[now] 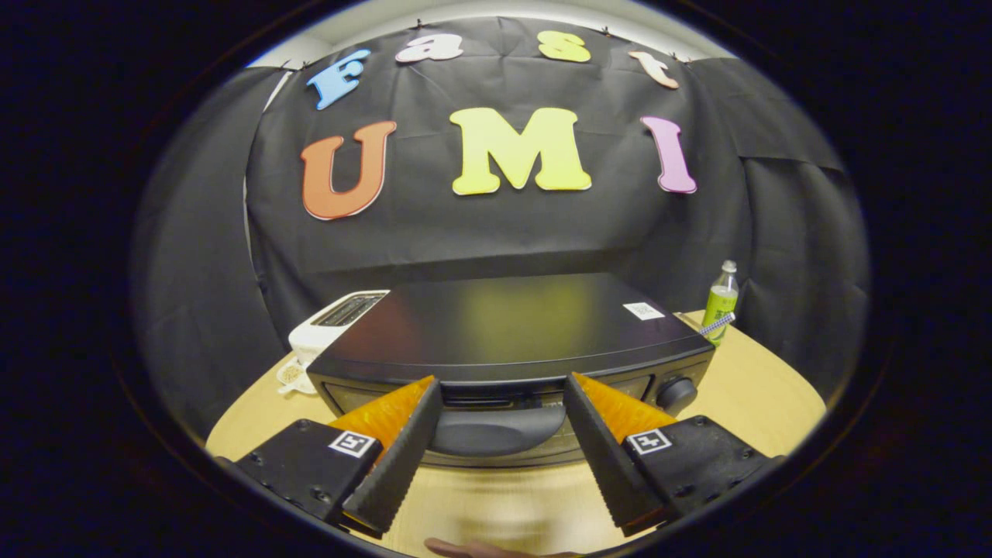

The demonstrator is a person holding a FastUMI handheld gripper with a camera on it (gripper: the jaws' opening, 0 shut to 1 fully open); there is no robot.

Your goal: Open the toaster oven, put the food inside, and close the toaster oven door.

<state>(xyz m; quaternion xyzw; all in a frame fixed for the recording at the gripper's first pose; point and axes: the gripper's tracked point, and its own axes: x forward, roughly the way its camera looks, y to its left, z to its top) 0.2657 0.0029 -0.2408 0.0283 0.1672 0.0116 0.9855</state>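
Tongs (pixel 502 399) of mine sit in the lower middle of the frame, spread wide apart and gripping nothing; their two fingers point forward and flank the oven's handle without touching it, as far as I can tell.

Largest thing in my sight is the booth's dark cloth wall (pixel 194 256), which takes the whole upper half of the frame and curves round both sides. Below it lies the pale wooden tabletop (pixel 744 395), running across the lower part of the frame and showing bare between my fingers.

On that tabletop, at the centre of the frame and just ahead of my fingertips, stands the toaster oven (pixel 504 322), black, with a broad flat top. Its door is shut. A small white sticker (pixel 643 311) lies on the right part of its top. The door's handle (pixel 497 430), a dark rounded bar, shows in the gap between my fingers. A round knob (pixel 676 391) sits at the right end of the oven's front, just beyond my right finger.

Left of the oven, touching or nearly touching its side, is a white slot toaster (pixel 337 319). At the right, behind the oven's far corner, stands a green bottle (pixel 721 301), upright, near the wall.

At the very bottom of the frame I see a bit of a hand (pixel 473 549).
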